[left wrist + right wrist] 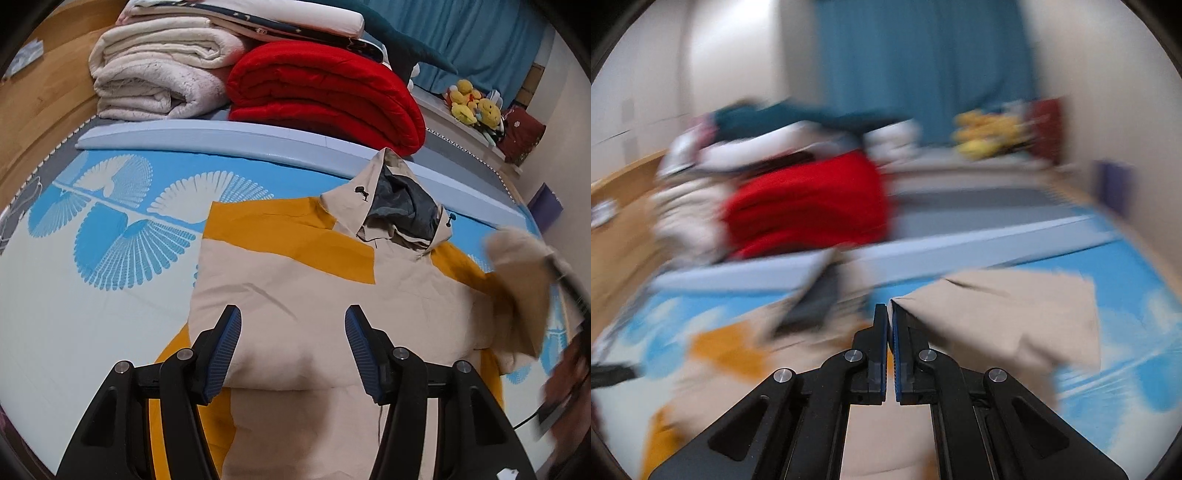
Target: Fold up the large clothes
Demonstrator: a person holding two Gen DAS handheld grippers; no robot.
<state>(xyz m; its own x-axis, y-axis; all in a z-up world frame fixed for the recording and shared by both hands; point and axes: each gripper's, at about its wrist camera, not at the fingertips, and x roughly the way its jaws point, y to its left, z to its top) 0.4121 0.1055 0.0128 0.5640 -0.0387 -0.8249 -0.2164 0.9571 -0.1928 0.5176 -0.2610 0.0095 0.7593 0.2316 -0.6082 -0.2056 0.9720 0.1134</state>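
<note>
A beige and mustard hooded jacket (pixel 295 280) lies on the blue patterned bed sheet (pixel 92 266), hood (pixel 399 206) toward the far side. Its left sleeve is folded across the body. My left gripper (pixel 293 328) is open and empty, hovering over the jacket's middle. My right gripper (pixel 889 314) is shut on the beige right sleeve (pixel 1015 314), lifted above the sheet; the right wrist view is motion-blurred. The lifted sleeve (pixel 517 288) and the right gripper's blurred body also show at the right edge of the left wrist view.
Folded cream blankets (pixel 155 74) and a red quilt (pixel 325 96) are stacked at the far side behind a pale blue bolster (pixel 221 133). Yellow plush toys (pixel 472 103) sit by a teal curtain (pixel 480 33). A wooden headboard (pixel 40 103) is left.
</note>
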